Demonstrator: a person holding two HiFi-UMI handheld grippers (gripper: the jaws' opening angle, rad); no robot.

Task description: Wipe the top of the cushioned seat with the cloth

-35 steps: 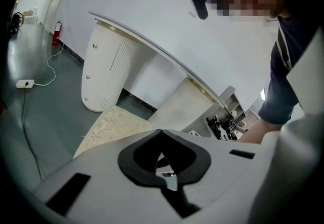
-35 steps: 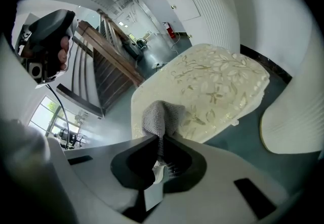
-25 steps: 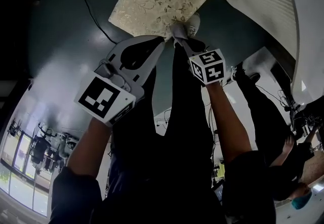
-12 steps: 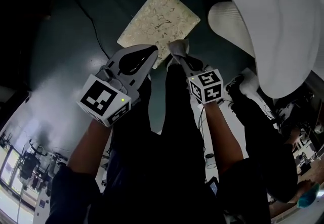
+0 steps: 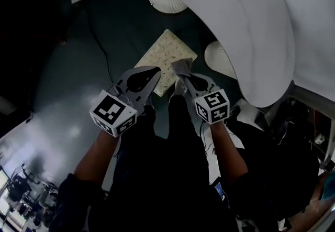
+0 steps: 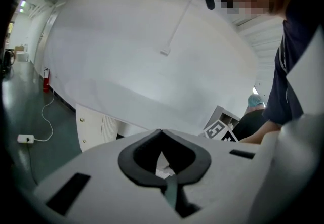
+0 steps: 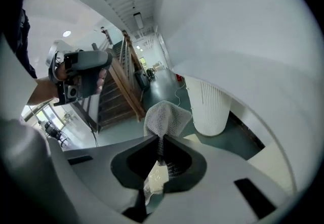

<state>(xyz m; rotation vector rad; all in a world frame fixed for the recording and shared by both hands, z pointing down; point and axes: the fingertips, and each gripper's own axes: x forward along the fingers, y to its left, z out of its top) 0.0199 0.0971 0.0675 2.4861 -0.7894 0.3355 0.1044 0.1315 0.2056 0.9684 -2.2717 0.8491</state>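
The right gripper (image 7: 161, 141) has its jaws pinched tight on a fold of the pale grey open-mesh cloth (image 7: 163, 116). The cloth looks light and limp, so a bunched grip suits it. The left gripper (image 6: 161, 132) has its jaws together on nothing. Beyond both tips lies the square cream leaf-patterned cushioned seat (image 5: 163, 57) on the dark green floor (image 5: 78, 68), probably soft and yielding and apt to slide under a hard wipe.

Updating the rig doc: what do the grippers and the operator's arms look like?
Both the left gripper and right gripper are light grey shells tapering to the jaws, with black pads framing a dark teardrop opening. Each carries a white cube with black square markers: left cube, right cube. No cables show. The person wears dark sleeves that leave the forearms bare.
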